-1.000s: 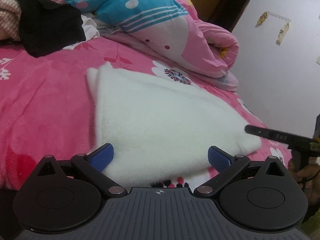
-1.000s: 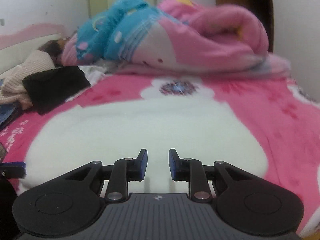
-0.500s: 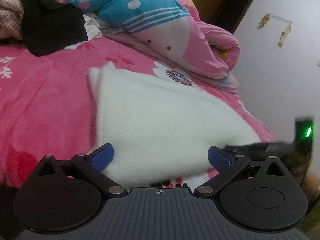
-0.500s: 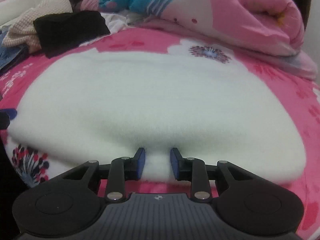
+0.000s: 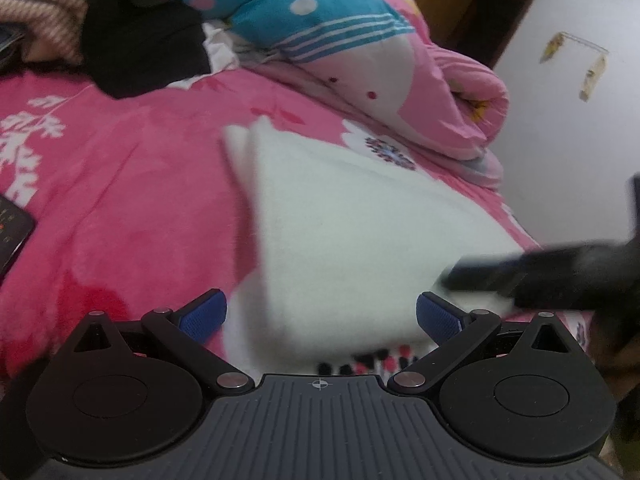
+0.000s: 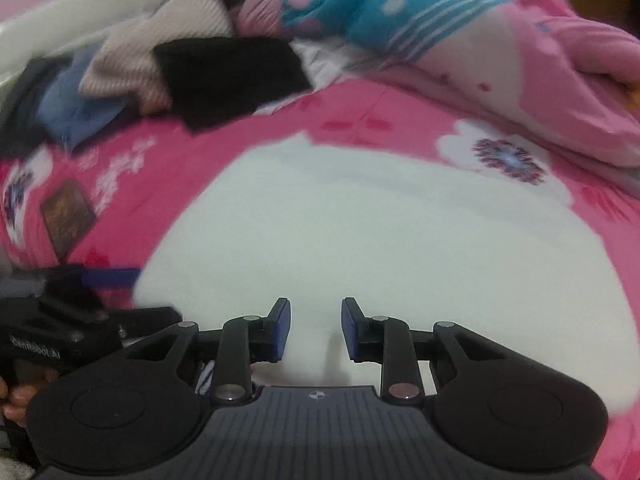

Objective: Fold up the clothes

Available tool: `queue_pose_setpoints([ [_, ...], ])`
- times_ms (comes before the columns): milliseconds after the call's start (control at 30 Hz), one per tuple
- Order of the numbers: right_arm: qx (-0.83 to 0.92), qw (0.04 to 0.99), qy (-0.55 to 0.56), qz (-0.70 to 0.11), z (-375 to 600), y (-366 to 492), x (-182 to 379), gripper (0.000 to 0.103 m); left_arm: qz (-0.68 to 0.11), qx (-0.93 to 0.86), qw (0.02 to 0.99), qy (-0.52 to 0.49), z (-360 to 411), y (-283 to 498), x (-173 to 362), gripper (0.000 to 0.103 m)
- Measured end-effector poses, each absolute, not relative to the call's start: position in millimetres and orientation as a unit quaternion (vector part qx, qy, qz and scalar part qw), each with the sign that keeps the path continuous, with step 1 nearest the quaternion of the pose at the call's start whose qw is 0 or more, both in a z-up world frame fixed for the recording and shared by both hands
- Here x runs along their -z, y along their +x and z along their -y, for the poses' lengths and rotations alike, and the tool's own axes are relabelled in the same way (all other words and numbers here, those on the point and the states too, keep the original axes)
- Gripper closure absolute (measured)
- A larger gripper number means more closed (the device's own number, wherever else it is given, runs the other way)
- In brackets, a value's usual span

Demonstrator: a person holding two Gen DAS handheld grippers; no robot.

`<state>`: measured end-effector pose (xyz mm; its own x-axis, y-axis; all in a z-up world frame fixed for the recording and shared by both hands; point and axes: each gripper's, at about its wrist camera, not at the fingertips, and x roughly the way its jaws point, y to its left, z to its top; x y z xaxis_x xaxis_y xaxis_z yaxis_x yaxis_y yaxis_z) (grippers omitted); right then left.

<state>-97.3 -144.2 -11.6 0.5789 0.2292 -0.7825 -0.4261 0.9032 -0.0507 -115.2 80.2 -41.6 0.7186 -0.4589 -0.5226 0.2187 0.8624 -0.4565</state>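
Two claws sit at the near bed edge: left claw (image 5: 320, 314) wide open, right claw (image 6: 315, 328) part-open astride the white garment (image 6: 380, 248), so I should pinch every layer evenly.

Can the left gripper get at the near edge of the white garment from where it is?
Probably yes. The left gripper is open, the white garment lies right ahead between its fingers, and nothing sits between them.

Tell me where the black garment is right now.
The black garment lies at the far left of the bed in both views, on the pink blanket, between a knitted sweater and the blue quilt.
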Motion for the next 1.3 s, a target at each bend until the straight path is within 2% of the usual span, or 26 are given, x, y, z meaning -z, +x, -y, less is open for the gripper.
queue_pose_setpoints([
  [67, -0.182, 0.872, -0.135, -0.435, 139.9, -89.2, 35.3, 0.072, -0.325, 0.179, 0.909, -0.19, -84.7, -115.0, 41.1, 0.002],
  [167, -0.19, 0.88, -0.114, -0.42, 136.3, -94.2, -0.5, 0.075, -0.315, 0.145, 0.925, -0.152, -82.0, -118.1, 36.6, 0.004],
  [233, -0.21, 0.882, -0.114, -0.405, 128.0, -100.2, -4.9, 0.075, -0.319, 0.116, 0.934, -0.11, -75.3, -115.7, 36.7, 0.011],
  [267, -0.217, 0.882, -0.117, -0.401, 123.8, -103.5, -5.0, 0.075, -0.322, 0.107, 0.936, -0.094, -73.1, -114.3, 37.5, 0.018],
  [333, -0.217, 0.869, -0.138, -0.423, 115.9, -95.7, 29.4, 0.075, -0.324, 0.113, 0.934, -0.097, -74.0, -113.7, 39.1, 0.025],
  [367, -0.216, 0.869, -0.133, -0.424, 117.1, -95.0, 34.6, 0.075, -0.324, 0.116, 0.933, -0.102, -74.9, -113.9, 39.5, 0.033],
  [433, -0.211, 0.873, -0.113, -0.425, 120.7, -95.8, 23.5, 0.079, -0.32, 0.12, 0.934, -0.101, -74.8, -116.2, 37.2, 0.044],
  [467, -0.216, 0.877, -0.105, -0.417, 119.9, -97.8, 11.8, 0.088, -0.317, 0.124, 0.935, -0.099, -74.4, -117.3, 35.4, 0.049],
  [567, -0.247, 0.881, -0.114, -0.388, 112.9, -113.7, 5.8, 0.088, -0.303, 0.122, 0.941, -0.085, -72.1, -122.3, 27.5, 0.065],
  [667, -0.256, 0.871, -0.118, -0.403, 106.7, -114.4, 44.6, 0.088, -0.282, 0.113, 0.949, -0.081, -74.4, -126.1, 16.8, 0.072],
  [767, -0.253, 0.878, -0.09, -0.396, 110.7, -118.2, 20.8, 0.092, -0.266, 0.105, 0.955, -0.079, -78.9, -129.8, 7.0, 0.074],
  [833, -0.277, 0.888, -0.085, -0.358, 106.5, -128.0, 5.4, 0.092, -0.26, 0.1, 0.957, -0.081, -81.3, -131.2, 4.1, 0.074],
  [967, -0.29, 0.88, -0.097, -0.364, 83.6, -127.4, 49.5, 0.092, -0.263, 0.091, 0.957, -0.085, -81.4, -131.1, 1.7, 0.074],
  [1133, -0.305, 0.9, -0.083, -0.299, 90.1, -151.7, 17.8, 0.093, -0.263, 0.085, 0.958, -0.08, -76.3, -132.1, -1.1, 0.074],
  [1300, -0.313, 0.886, -0.02, -0.342, 108.7, -144.3, 47.9, 0.095, -0.259, 0.087, 0.959, -0.069, -66.0, -132.8, -6.0, 0.073],
])
